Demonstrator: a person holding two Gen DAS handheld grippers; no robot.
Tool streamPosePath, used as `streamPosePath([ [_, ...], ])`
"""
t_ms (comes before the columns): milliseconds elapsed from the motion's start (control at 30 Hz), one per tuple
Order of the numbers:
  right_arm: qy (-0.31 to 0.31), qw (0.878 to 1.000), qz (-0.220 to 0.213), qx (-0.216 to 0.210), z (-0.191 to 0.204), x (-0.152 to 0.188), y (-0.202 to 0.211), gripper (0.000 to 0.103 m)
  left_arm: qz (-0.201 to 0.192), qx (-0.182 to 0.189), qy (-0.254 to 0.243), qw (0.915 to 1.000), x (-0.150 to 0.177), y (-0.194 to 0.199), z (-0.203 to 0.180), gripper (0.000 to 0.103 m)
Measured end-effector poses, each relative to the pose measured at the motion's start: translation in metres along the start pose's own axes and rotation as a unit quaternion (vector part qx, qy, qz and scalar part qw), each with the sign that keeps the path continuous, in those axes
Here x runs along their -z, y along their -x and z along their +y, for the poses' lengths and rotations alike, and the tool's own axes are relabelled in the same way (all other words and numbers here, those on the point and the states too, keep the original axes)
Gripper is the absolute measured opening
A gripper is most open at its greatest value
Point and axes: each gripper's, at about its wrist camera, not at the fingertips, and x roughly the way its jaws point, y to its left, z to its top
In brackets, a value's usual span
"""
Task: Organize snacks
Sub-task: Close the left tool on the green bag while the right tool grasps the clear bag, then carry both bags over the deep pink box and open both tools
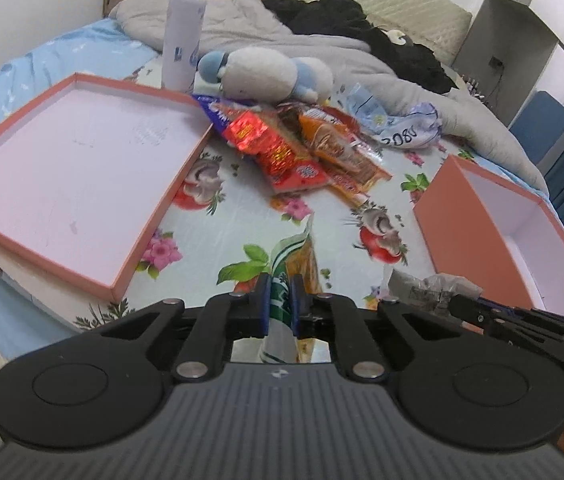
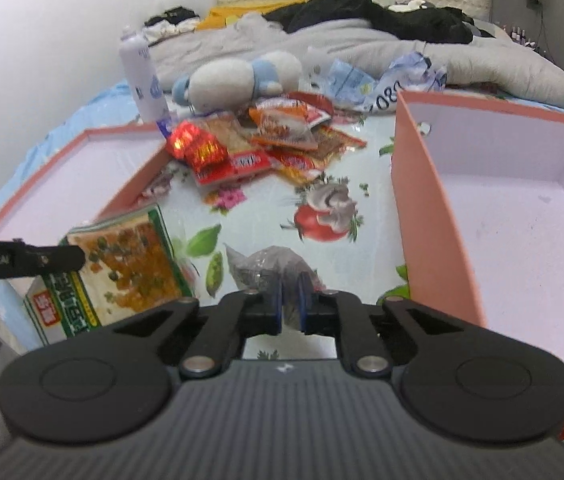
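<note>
My left gripper is shut on the edge of a green-and-orange snack packet, held just above the flowered bedsheet. In the right wrist view that packet hangs at the lower left under the left gripper. My right gripper is shut on a clear grey packet, beside the wall of a deep pink box. A pile of red and orange snack packets lies further back. A shallow pink lid lies at the left.
A white spray bottle and a white-and-blue plush toy stand behind the pile. Crumpled blue-white wrappers lie to its right. A grey blanket and black clothes cover the far bed. The deep box stands at the right.
</note>
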Motion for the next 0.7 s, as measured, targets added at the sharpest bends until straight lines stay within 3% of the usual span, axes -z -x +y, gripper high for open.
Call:
streamPosePath([
  [700, -0.038, 0.997, -0.067, 0.008, -0.031, -0.038, 0.09, 0.011, -0.032, 0.061, -0.056, 0.9961, -0.038, 0.057, -0.083, 0.01],
])
